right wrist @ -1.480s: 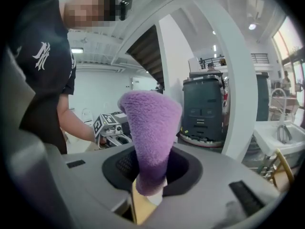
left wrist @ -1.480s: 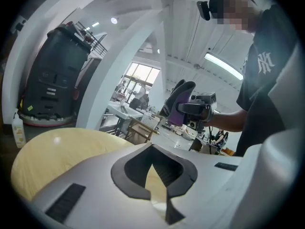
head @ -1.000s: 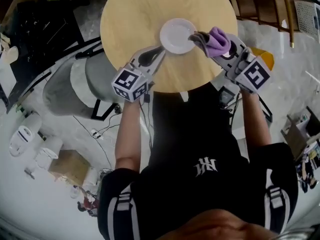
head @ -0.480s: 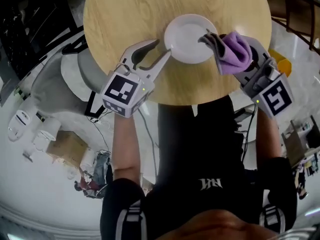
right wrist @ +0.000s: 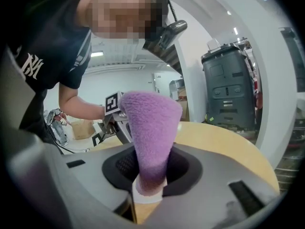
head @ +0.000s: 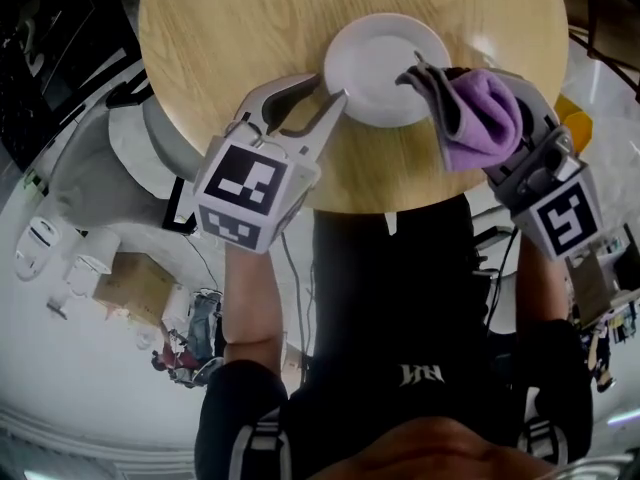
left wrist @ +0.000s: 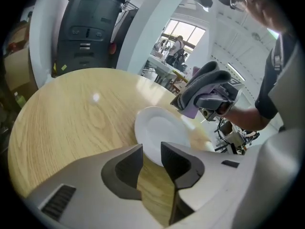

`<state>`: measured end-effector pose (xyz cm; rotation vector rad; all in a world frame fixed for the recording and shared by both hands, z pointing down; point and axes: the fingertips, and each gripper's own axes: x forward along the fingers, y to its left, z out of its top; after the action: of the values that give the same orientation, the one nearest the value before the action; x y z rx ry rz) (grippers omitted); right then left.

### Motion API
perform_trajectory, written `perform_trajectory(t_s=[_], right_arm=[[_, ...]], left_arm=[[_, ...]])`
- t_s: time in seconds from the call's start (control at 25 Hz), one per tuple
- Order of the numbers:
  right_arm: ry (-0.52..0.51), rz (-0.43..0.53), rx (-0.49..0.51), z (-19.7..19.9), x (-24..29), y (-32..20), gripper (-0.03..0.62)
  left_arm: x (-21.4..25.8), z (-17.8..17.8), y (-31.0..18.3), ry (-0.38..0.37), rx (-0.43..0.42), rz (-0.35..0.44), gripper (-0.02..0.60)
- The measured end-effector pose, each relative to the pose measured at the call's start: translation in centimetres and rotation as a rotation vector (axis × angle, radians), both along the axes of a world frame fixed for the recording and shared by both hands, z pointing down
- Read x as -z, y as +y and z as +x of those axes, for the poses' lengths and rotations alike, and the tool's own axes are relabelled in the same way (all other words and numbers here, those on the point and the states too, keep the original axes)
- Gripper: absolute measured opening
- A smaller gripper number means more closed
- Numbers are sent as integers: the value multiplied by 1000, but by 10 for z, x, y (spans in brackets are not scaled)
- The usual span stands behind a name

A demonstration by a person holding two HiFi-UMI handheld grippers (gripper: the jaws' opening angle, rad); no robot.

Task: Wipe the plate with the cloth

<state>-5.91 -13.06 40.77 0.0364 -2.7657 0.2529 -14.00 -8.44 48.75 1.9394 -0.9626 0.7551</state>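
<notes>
Head view: the white round ceramic plate (head: 385, 63) lies flat on the round pale wooden table (head: 230, 28), toward its 6 o'clock edge, the side nearest me. My left gripper (head: 330, 88) comes in at the plate's 8 o'clock. Its jaws have just been opening and stand apart, with the plate's near rim in the gap between their tips and neither pad pressing on it. Whether one tip grazes the rim I cannot quite tell. My right gripper (head: 455, 103) sits at the plate's 3 o'clock, jaws clamped on the purple-and-grey fluffy cloth (head: 482, 118). From this angle the cloth's grey end overlaps the plate's rim. In the right gripper view the cloth (right wrist: 150, 128) stands up from between the closed jaws.
</notes>
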Motion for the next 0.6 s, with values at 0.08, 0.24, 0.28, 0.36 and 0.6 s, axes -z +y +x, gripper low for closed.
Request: perform_trajectory(t_s=[0.08,0.24,0.28,0.36,0.6], right_arm=[[-1,0,-4,0,1,0,100],[-11,6,0,-4,6,2,100],[-13,9,3,-5,7,2,100],[-8,11,2,-7,5,3,100],[38,25,-34,-15,-7,2,100]], left_arm=[[-4,-2,1,-12,13,-35,132],[-11,-2,4,-27,20,-86,132],[-12,-2,4,-30,22,-93,132],[-13,-2,4,-32,27,-105,112],[-13,0,3,-54,16,-115,101]])
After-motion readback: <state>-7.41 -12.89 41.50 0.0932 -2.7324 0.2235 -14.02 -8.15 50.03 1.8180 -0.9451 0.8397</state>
